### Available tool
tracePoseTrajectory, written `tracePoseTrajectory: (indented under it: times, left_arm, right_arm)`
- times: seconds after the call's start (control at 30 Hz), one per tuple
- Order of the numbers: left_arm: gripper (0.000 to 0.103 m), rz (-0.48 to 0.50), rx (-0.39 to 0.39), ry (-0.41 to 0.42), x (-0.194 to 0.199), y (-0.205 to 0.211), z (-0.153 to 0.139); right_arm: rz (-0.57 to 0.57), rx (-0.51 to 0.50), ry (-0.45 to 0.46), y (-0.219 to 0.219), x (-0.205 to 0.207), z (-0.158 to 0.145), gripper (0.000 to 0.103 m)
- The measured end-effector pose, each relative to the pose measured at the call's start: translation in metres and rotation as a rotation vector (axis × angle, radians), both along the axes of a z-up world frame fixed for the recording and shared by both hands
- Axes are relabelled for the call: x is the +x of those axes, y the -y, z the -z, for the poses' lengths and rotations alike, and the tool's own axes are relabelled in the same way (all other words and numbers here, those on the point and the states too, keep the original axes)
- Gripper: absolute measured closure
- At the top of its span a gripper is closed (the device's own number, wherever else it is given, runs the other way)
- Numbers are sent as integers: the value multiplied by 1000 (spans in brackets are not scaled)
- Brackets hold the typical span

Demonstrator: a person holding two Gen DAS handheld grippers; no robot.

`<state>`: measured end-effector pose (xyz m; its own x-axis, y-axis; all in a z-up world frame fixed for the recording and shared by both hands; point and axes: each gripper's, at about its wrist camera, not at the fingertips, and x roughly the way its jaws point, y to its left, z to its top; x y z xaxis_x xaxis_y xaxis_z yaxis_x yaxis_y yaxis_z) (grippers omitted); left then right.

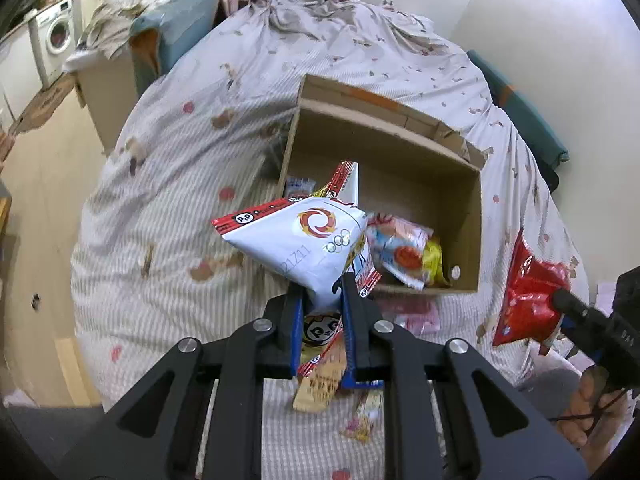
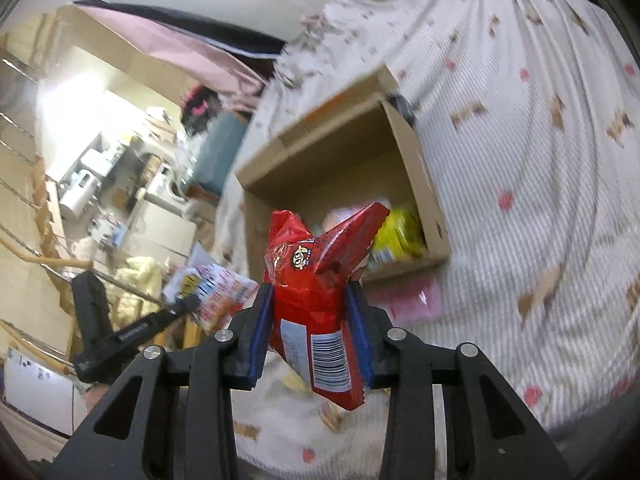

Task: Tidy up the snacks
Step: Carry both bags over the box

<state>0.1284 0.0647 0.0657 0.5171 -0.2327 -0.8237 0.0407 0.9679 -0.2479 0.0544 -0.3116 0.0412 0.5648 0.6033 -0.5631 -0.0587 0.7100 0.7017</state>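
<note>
step: carrying snacks to box | left claw (image 1: 324,300) pinched tight on white bag (image 1: 304,240) | right claw (image 2: 312,320) clamps red bag (image 2: 316,280) | box (image 1: 472,216) on bed (image 1: 168,200), ahead and below; my left is nearer

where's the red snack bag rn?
Clamped in the right gripper, the red snack bag is held above the bedspread, just short of the cardboard box; in the left wrist view it shows at far right.
</note>
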Motion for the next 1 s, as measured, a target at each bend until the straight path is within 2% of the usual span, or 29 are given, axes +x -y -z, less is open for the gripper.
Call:
tracePoseTrajectory:
  times: [0.23, 0.4, 0.53, 0.67, 0.87, 1.0]
  left_arm:
    - [89, 38, 42, 50, 34, 16, -15]
    - [89, 61, 73, 62, 57, 28, -13]
    - [89, 64, 87, 47, 75, 33, 0]
    - [89, 79, 60, 22, 92, 37, 22]
    - [89, 75, 66, -8, 105, 39, 53]
    - [89, 85, 93, 7, 105, 46, 59]
  right_arm:
    - [9, 9, 45, 1, 36, -13, 66]
    - [11, -8, 41, -5, 61, -6, 66]
    - [2, -3, 33, -10, 82, 6, 66]
    - [-17, 16, 88, -15, 100, 20, 66]
    - [-20, -12, 39, -24, 121, 55, 66]
    - [-29, -54, 46, -32, 125, 60, 65]
